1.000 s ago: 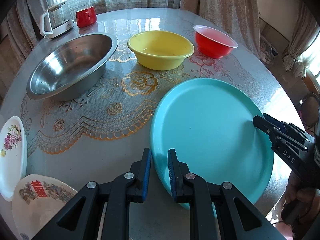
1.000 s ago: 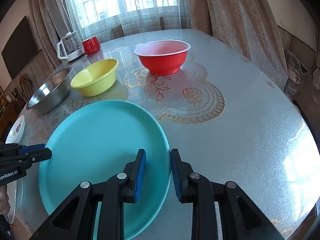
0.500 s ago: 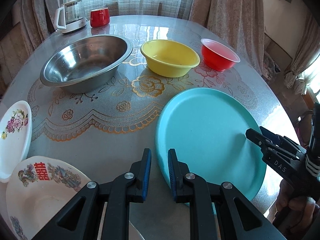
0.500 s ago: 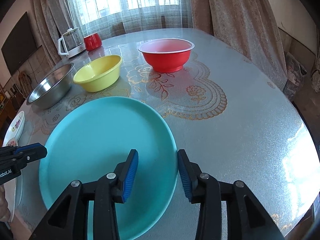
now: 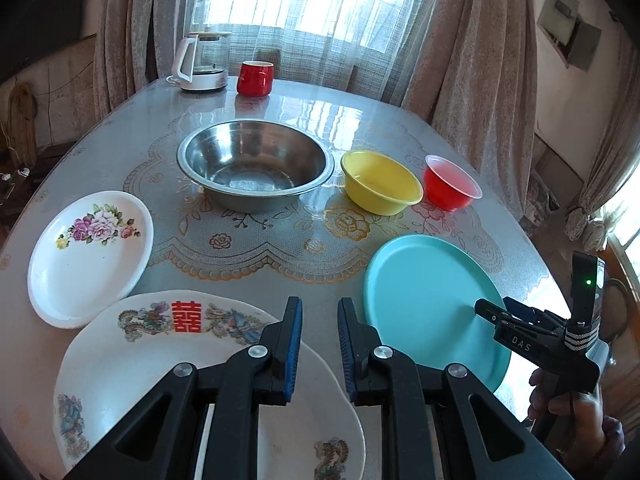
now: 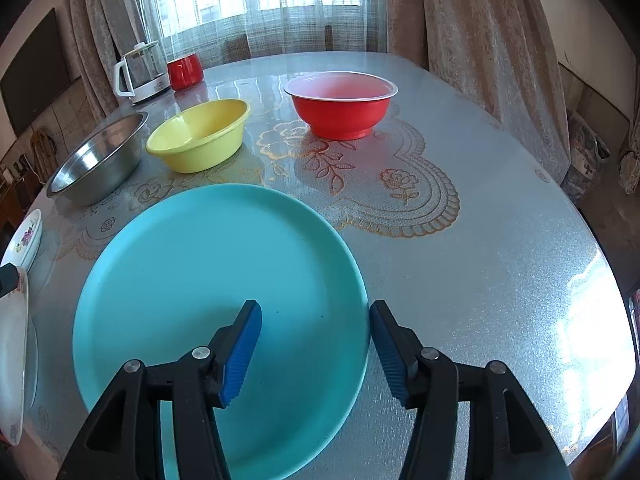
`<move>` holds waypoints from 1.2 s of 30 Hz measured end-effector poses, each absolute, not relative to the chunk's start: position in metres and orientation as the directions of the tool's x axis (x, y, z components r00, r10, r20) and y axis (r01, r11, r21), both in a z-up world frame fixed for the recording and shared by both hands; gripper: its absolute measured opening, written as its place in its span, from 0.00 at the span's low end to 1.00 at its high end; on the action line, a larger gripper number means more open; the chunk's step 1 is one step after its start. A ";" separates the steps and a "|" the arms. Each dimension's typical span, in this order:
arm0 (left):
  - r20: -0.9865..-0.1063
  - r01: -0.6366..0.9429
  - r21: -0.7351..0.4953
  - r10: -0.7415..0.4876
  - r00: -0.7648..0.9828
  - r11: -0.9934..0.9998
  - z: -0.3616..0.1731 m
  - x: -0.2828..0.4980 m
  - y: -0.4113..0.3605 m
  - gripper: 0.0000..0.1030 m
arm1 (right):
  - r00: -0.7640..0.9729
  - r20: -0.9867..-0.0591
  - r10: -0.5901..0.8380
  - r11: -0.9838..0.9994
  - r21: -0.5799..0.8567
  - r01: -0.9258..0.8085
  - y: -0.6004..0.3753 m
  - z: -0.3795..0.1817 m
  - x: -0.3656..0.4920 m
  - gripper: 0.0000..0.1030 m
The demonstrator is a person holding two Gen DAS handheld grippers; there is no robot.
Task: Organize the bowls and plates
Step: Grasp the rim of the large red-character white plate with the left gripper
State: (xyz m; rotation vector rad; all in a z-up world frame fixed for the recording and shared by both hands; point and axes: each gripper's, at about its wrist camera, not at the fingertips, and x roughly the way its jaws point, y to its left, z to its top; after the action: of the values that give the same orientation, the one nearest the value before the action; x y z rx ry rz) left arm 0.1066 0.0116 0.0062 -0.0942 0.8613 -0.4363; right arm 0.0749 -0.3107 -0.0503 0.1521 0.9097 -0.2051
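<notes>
1. Teal plate (image 6: 208, 280): near right on the table (image 6: 480, 240), alone, unstacked.
2. Two white plates (image 5: 92, 248), (image 5: 160, 368): near left, overlapping.
3. Steel (image 5: 256, 164), yellow (image 5: 380, 188), red bowls (image 5: 450, 188): far, separate, un-nested.
4. Right gripper (image 6: 316, 344): jaws just opened, straddling the teal rim, not pinching.
5. Left gripper (image 5: 319, 344): fingers nearly together, empty.

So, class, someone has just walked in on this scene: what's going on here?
A person holds a gripper in each hand over a round table of dishes. The right gripper straddles the near edge of the flat turquoise plate; its jaws have just been opening and do not press on it. The left gripper is shut and empty, above the white plate with the red character. The steel, yellow and red bowls are untouched.
</notes>
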 end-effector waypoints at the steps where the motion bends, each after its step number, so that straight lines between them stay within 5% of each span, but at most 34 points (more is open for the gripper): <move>1: -0.704 0.319 -0.263 -0.407 0.582 0.911 0.008 0.105 0.022 0.19 | 0.598 -0.791 -0.133 0.967 0.028 0.253 -0.311 -0.049 0.075 0.55; 7: -0.650 0.209 -0.284 -0.348 0.675 0.936 0.018 0.089 0.097 0.23 | 0.689 -0.701 -0.186 0.967 -0.005 0.256 -0.304 -0.017 0.068 0.55; 13: -0.630 0.099 -0.290 -0.268 0.729 0.952 0.010 0.063 0.164 0.24 | 0.677 -0.664 0.318 0.936 0.334 -0.112 -0.263 0.001 0.081 0.56; 17: -0.643 0.028 -0.362 -0.272 0.716 0.932 -0.011 0.051 0.197 0.24 | 0.552 -0.651 0.520 0.852 0.436 -0.288 -0.211 -0.009 0.092 0.56; 29: -0.617 0.035 -0.531 -0.414 0.670 0.847 -0.053 0.039 0.210 0.24 | 0.410 -0.706 0.578 0.815 0.468 -0.343 -0.147 -0.049 0.093 0.56; 36: -0.653 0.079 -0.483 -0.419 0.631 0.872 -0.067 0.055 0.178 0.21 | 0.397 -0.718 0.572 0.813 0.430 -0.393 -0.126 -0.056 0.092 0.35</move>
State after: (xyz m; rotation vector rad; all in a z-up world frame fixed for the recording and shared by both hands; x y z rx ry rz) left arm 0.0549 0.1777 -0.0672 -0.4371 0.8457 -0.2955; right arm 0.0917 -0.1262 -0.0563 0.2036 0.9885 0.6161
